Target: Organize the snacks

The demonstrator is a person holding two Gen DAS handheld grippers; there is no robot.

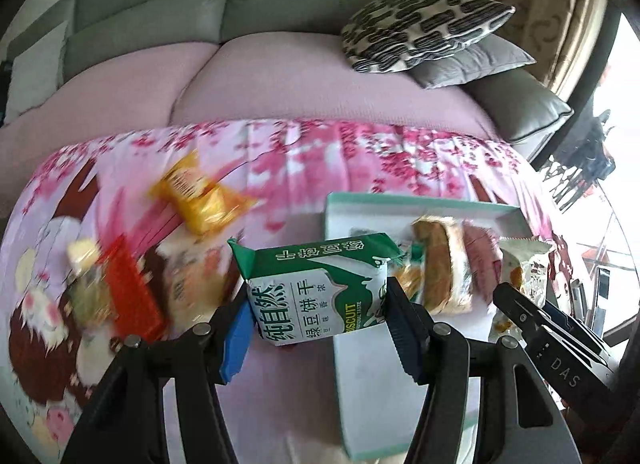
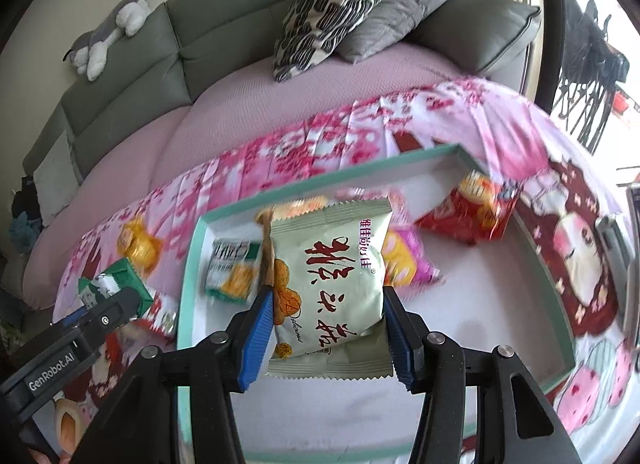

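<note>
Here, the left gripper (image 1: 316, 304) pinches a green-and-white biscuit pack (image 1: 316, 288) above the floral cloth (image 1: 304, 151), beside the teal-rimmed tray (image 1: 420, 203) at its 3 o'clock. The right gripper (image 2: 326, 324) clamps a pale green snack pouch (image 2: 328, 276) over that tray, with a red packet (image 2: 468, 215) inside at 2 o'clock and a yellow packet (image 1: 200, 199) loose on the cloth.

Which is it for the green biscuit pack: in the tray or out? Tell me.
Out: the left gripper holds the green biscuit pack beside the tray.
</note>
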